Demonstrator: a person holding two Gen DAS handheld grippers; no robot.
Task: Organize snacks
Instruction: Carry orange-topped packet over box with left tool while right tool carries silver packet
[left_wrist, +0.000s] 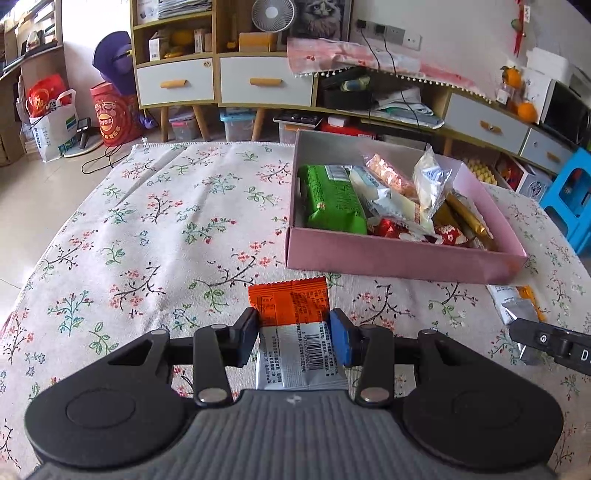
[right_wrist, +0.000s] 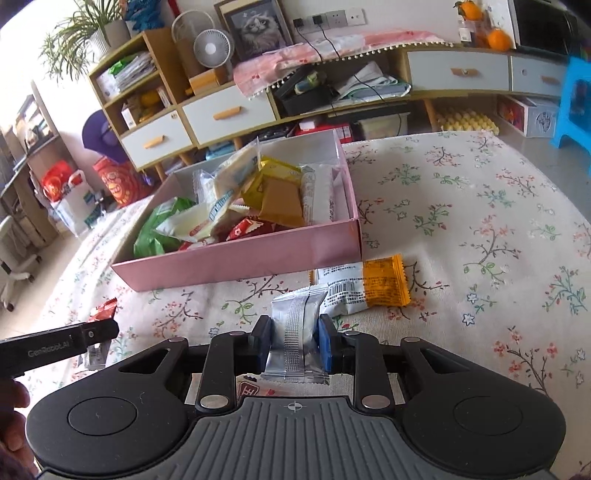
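Observation:
A pink box (left_wrist: 402, 258) (right_wrist: 236, 264) with several snack packets stands on the floral tablecloth. In the left wrist view my left gripper (left_wrist: 293, 334) is shut on an orange-and-silver snack packet (left_wrist: 295, 302) lying on the cloth just in front of the box. In the right wrist view my right gripper (right_wrist: 295, 341) is shut on a silver snack packet (right_wrist: 299, 332) on the cloth. An orange-and-white packet (right_wrist: 373, 286) lies just beyond it, near the box's right corner. The right gripper also shows at the right edge of the left wrist view (left_wrist: 550, 341).
The floral tablecloth (left_wrist: 147, 229) covers the table. The left gripper's arm (right_wrist: 59, 347) reaches in at the left of the right wrist view, over a red packet (right_wrist: 105, 308). Cabinets (left_wrist: 221, 77), a fan and a blue stool (left_wrist: 572, 192) stand beyond the table.

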